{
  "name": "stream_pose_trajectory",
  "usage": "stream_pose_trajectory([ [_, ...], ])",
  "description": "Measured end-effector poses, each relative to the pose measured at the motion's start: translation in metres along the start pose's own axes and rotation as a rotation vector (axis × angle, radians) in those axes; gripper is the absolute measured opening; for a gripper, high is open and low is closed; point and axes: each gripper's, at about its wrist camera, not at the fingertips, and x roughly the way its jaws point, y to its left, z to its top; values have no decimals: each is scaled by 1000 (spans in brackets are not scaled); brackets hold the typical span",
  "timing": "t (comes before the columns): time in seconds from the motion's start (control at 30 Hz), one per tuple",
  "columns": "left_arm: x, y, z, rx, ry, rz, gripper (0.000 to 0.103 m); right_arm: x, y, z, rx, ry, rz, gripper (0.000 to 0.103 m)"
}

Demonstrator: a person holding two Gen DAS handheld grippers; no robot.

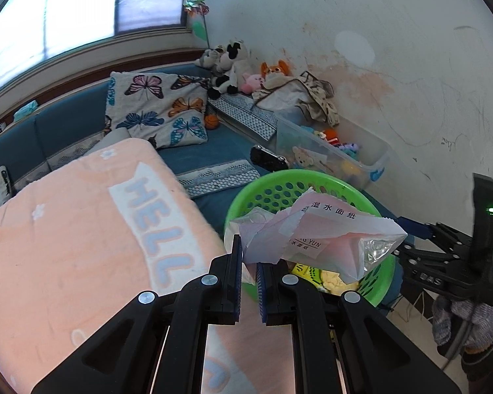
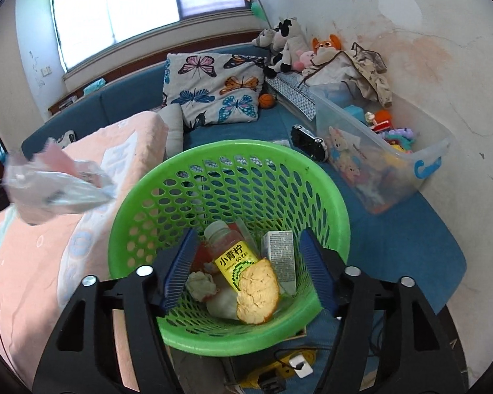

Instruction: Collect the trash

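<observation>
My left gripper [image 1: 248, 262] is shut on an empty pink and clear tissue packet [image 1: 315, 236] and holds it above the left rim of the green basket [image 1: 266, 193]. The packet also shows at the left of the right wrist view [image 2: 59, 184]. My right gripper [image 2: 246, 262] is open and empty, over the green basket [image 2: 213, 154]. Inside lie a drink bottle [image 2: 230, 252], a bread piece [image 2: 256, 292], a small carton [image 2: 281, 256] and crumpled tissue [image 2: 200, 285]. The right gripper also shows in the left wrist view [image 1: 443, 256].
A folded peach blanket [image 1: 82, 236] lies left of the basket on the blue sofa [image 2: 394, 246]. A clear toy bin [image 2: 378, 144], a black toy car [image 2: 309, 141], a butterfly pillow [image 2: 213, 88] and plush toys [image 2: 289, 46] sit behind. A power strip [image 2: 279, 367] lies below.
</observation>
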Motion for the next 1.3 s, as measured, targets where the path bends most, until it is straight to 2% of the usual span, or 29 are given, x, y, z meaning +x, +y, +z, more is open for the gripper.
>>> stream_pose_trajectory([
  [0.37, 34, -18, -3, 8, 62, -12, 9, -25, -7, -11, 34, -34, 39, 75],
  [0.5, 39, -22, -5, 4, 73, -24, 17, -31, -5, -17, 34, -41, 50, 75],
  [0.73, 41, -21, -8, -5, 81, -36, 19, -38, -5, -23, 58, -48, 68, 76],
  [0.77, 41, -20, -9, -9, 82, -36, 21, -39, -5, -24, 59, -48, 68, 76],
  [0.87, 37, -15, -11, -31, 66, -50, 42, -41, -2, -27, 65, -46, 71, 78],
  [1.03, 28, -10, -14, -43, 46, -55, 44, -46, 4, -34, 84, -42, 93, 78],
  [1.17, 13, -4, -20, -43, 20, -47, 57, -51, 12, -38, 81, -46, 105, 79],
  [1.3, -7, 10, -28, -70, -8, -37, 62, -59, 26, -43, 70, -50, 125, 80],
])
